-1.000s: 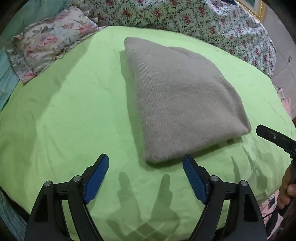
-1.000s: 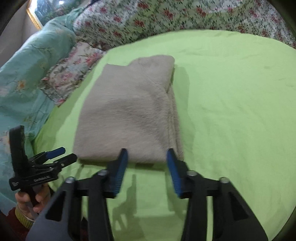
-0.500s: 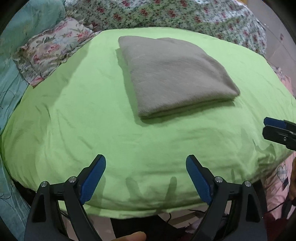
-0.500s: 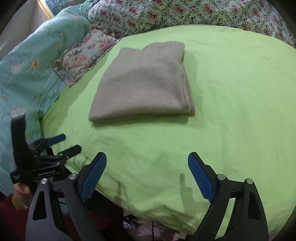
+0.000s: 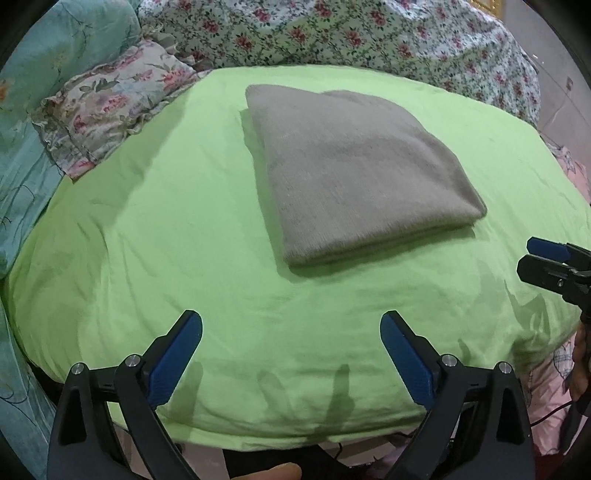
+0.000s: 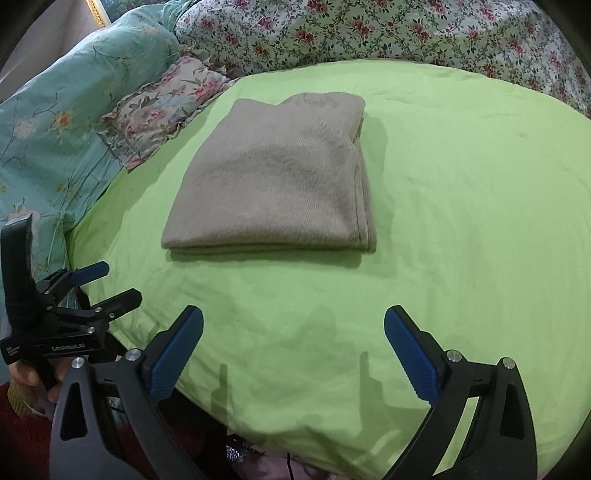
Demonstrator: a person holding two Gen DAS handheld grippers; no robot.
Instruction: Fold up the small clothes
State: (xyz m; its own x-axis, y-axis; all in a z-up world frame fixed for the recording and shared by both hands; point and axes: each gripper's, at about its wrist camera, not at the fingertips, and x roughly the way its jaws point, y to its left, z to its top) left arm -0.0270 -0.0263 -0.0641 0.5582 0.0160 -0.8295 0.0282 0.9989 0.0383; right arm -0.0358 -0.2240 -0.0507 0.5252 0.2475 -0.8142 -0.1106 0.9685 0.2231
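Observation:
A grey-beige knit garment [image 5: 354,173] lies folded into a neat rectangle on the green sheet [image 5: 184,236]; it also shows in the right wrist view [image 6: 277,184]. My left gripper [image 5: 291,336] is open and empty, hanging over the sheet's near edge, apart from the garment. My right gripper [image 6: 293,332] is open and empty too, also back from the garment. Each gripper shows at the edge of the other's view: the right one [image 5: 546,262] and the left one [image 6: 99,284].
A floral pillow [image 5: 110,103] and a teal quilt [image 6: 55,110] lie at the left. A floral bedspread [image 5: 332,33] runs along the far side. The sheet's near edge [image 5: 295,432] drops off just below my grippers.
Both grippers have drawn back from the folded garment toward the near edge of the bed. The right gripper's jaws have opened wide. The garment lies still.

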